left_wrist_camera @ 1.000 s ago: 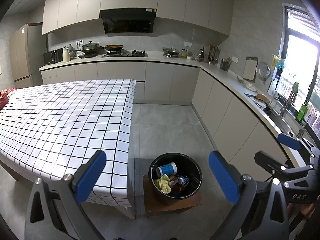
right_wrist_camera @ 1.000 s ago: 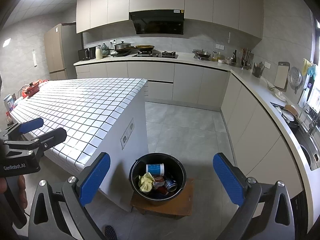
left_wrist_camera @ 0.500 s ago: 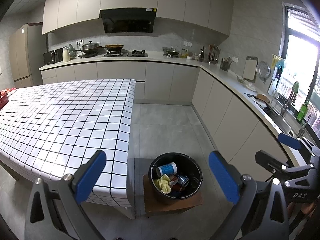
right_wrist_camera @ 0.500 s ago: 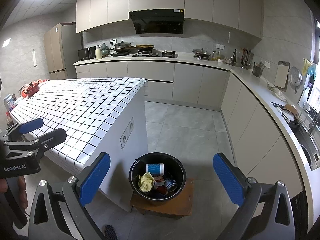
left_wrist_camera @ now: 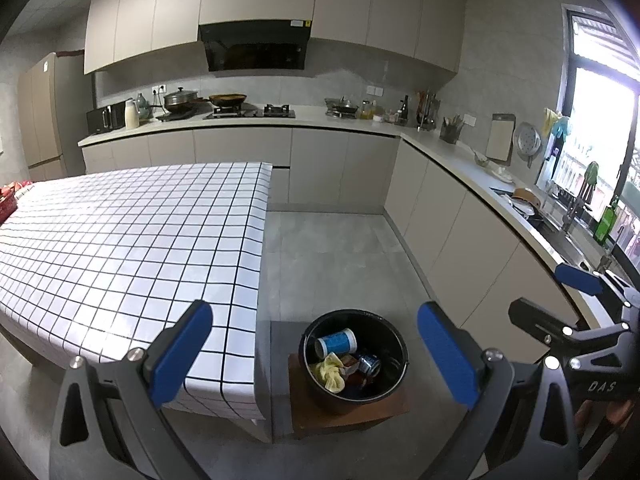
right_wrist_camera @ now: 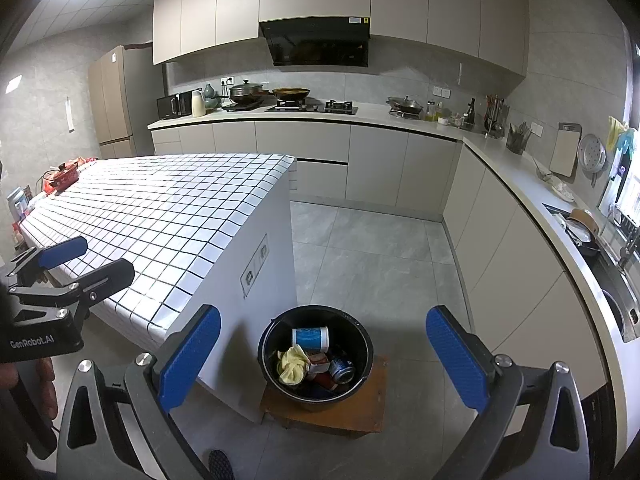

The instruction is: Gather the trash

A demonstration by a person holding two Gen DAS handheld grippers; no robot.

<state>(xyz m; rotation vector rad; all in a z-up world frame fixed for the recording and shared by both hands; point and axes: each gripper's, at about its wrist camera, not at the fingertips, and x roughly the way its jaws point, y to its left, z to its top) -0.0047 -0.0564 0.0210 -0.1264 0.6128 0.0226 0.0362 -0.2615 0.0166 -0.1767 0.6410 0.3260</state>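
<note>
A black bucket (left_wrist_camera: 394,374) (right_wrist_camera: 362,340) stands on a low wooden stool (left_wrist_camera: 380,410) (right_wrist_camera: 360,404) beside the tiled island. It holds a blue-and-white cup (left_wrist_camera: 335,341) (right_wrist_camera: 310,338), a yellow cloth (left_wrist_camera: 330,374) (right_wrist_camera: 292,364), a crushed can (left_wrist_camera: 368,364) (right_wrist_camera: 342,368) and other scraps. My left gripper (left_wrist_camera: 316,356) is open and empty above the bucket; it also shows at the left of the right wrist view (right_wrist_camera: 86,260). My right gripper (right_wrist_camera: 324,354) is open and empty above the bucket; it also shows at the right of the left wrist view (left_wrist_camera: 556,296).
The island with a white grid-tiled top (left_wrist_camera: 128,248) (right_wrist_camera: 168,208) is to the left. Cabinets and counter (left_wrist_camera: 460,208) run along the back and right, with a sink (right_wrist_camera: 612,280) at right. Grey floor (right_wrist_camera: 372,256) lies between.
</note>
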